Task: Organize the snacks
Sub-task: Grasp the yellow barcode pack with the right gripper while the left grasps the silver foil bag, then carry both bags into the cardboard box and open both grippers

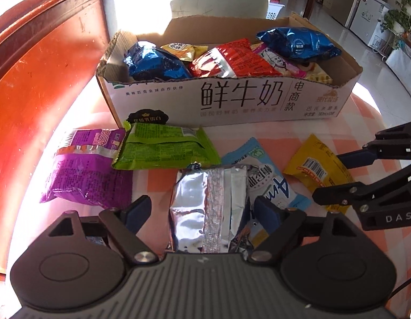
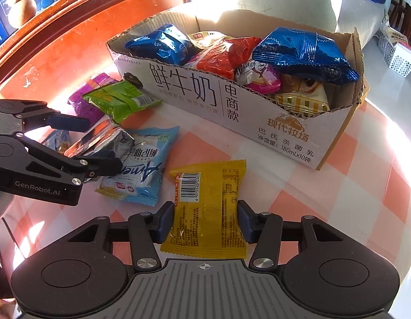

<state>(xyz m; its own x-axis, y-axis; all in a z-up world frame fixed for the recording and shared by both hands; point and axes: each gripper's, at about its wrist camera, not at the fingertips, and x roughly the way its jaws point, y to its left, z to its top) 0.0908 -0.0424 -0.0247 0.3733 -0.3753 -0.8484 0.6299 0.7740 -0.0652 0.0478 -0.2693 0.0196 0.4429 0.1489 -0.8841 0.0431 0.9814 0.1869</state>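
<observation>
A cardboard box (image 1: 232, 101) (image 2: 205, 98) at the back of the table holds several snack bags, blue, red and pink among them. My left gripper (image 1: 202, 210) (image 2: 104, 143) stands open around a silver foil packet (image 1: 208, 207) (image 2: 104, 135) lying on the cloth, with a clear gap at its left finger. My right gripper (image 2: 205, 220) (image 1: 327, 175) is shut on a yellow packet (image 2: 208, 207) (image 1: 317, 167), barcode side up, its pads pressing both long edges. The packet lies low over the cloth; I cannot tell whether it is lifted.
Loose on the orange-and-white checked cloth (image 2: 298, 199) lie a purple packet (image 1: 85, 178), a green packet (image 1: 162, 146) (image 2: 120, 101) and a light blue packet (image 1: 272, 183) (image 2: 144, 170) partly under the silver one. Red wooden furniture (image 1: 32, 79) borders the left.
</observation>
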